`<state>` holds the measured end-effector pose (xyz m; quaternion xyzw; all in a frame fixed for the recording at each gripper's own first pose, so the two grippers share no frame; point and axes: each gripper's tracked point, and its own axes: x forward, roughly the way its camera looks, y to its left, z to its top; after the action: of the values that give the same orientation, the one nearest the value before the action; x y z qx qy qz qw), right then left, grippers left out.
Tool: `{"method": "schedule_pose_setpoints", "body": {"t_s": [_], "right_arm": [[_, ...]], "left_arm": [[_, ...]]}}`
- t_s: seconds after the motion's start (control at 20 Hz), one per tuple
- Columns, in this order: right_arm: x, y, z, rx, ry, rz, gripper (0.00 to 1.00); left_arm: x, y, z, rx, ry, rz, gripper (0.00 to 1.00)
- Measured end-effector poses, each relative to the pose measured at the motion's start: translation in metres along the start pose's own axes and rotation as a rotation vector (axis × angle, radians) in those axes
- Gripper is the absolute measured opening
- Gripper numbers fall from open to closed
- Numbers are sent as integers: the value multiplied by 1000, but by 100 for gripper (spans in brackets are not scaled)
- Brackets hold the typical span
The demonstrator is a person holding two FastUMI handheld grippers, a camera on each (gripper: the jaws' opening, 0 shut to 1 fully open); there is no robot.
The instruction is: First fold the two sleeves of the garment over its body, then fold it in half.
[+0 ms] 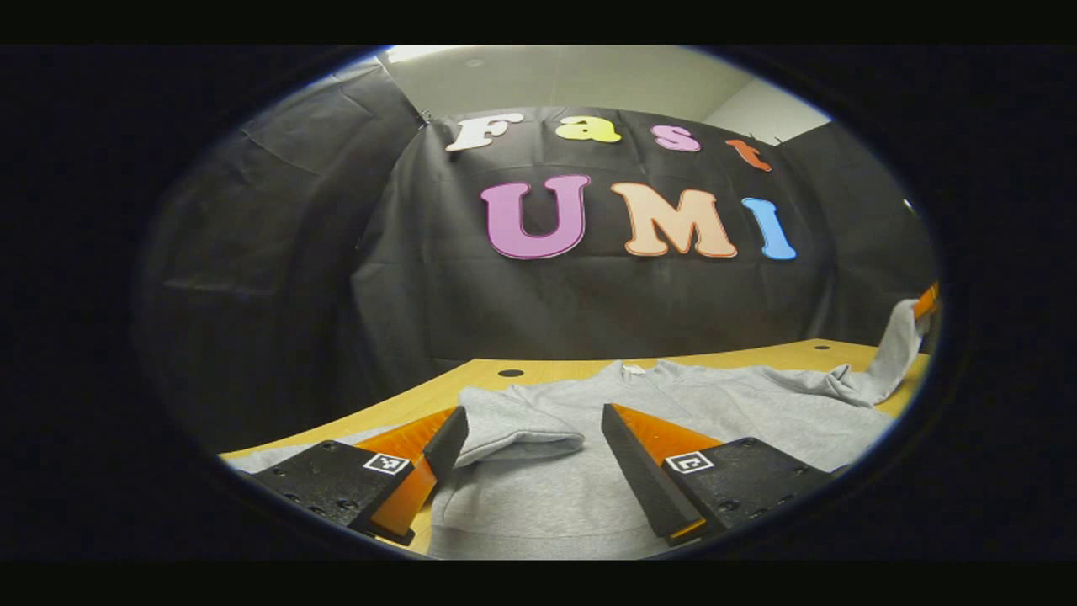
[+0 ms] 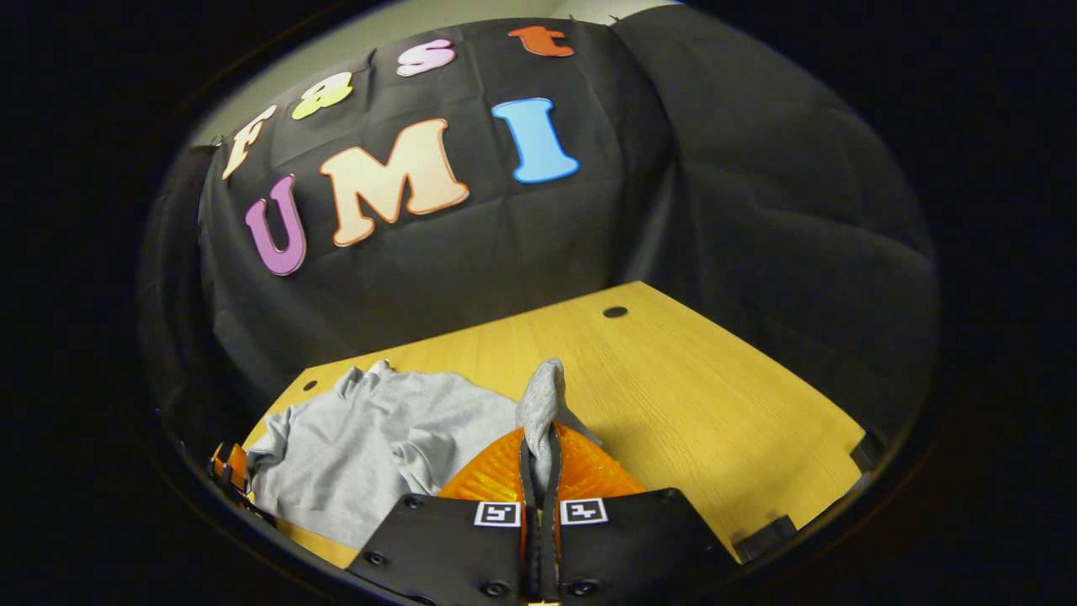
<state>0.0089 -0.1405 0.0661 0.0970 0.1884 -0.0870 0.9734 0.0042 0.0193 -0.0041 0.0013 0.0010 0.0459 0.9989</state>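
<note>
Closest to me in the right gripper view, my right gripper [image 2: 538, 459] is pressed together on the cuff end of the garment's right sleeve [image 2: 543, 400], a tuft of grey cloth standing up between the fingers. In the left gripper view, my left gripper [image 1: 530, 438] is spread wide, low over the garment [image 1: 673, 404], with the folded left sleeve [image 1: 517, 425] lying between its fingers and not gripped.

I judge the step in hand to be the second sleeve fold: one sleeve already lies over the body, the other is lifted. To do it well I want to carry the pinched cuff across toward the middle of the body, keeping it low so the cloth lays down flat instead of bunching, and let go only once the sleeve sits straight across the chest. The left gripper could hold the body steady if the shoulder drags.

Farther out, the garment lies spread on the table [image 2: 690, 379], toward its left side in the right gripper view, collar pointing at the far edge. The right part of the table is bare wood, with small round holes near the far edge.

I see no containers on the table, so there is nothing held in any.
</note>
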Motion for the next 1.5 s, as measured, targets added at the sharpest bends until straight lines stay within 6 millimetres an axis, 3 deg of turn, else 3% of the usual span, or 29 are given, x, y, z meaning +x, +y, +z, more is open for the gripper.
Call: {"method": "schedule_pose_setpoints", "body": {"t_s": [0.25, 0.45, 0.65, 0.85, 0.95, 1.15, 1.3, 1.5], "right_arm": [[35, 113, 49, -82, -51, 170, 1], [59, 217, 62, -111, -60, 315, 3], [81, 322, 46, -134, -35, 441, 4], [93, 416, 4, -139, 16, 564, 2], [95, 451, -25, -145, 65, 608, 2], [109, 494, -68, -169, 106, 637, 3], [119, 500, -98, -202, 145, 624, 4], [123, 508, -119, -217, 169, 648, 7]], "left_arm": [[0, 1, 0, 0, -1, 0, 94], [0, 1, 0, 0, -2, -1, 94], [-2, 1, -1, 0, -2, 0, 94], [0, 1, -1, 0, -2, -1, 94], [0, 1, 0, 0, -1, -1, 94], [0, 1, -1, 0, -2, 0, 94], [0, 2, -1, 0, -2, 0, 95], [-1, 2, 0, 1, -1, 4, 94]]}}
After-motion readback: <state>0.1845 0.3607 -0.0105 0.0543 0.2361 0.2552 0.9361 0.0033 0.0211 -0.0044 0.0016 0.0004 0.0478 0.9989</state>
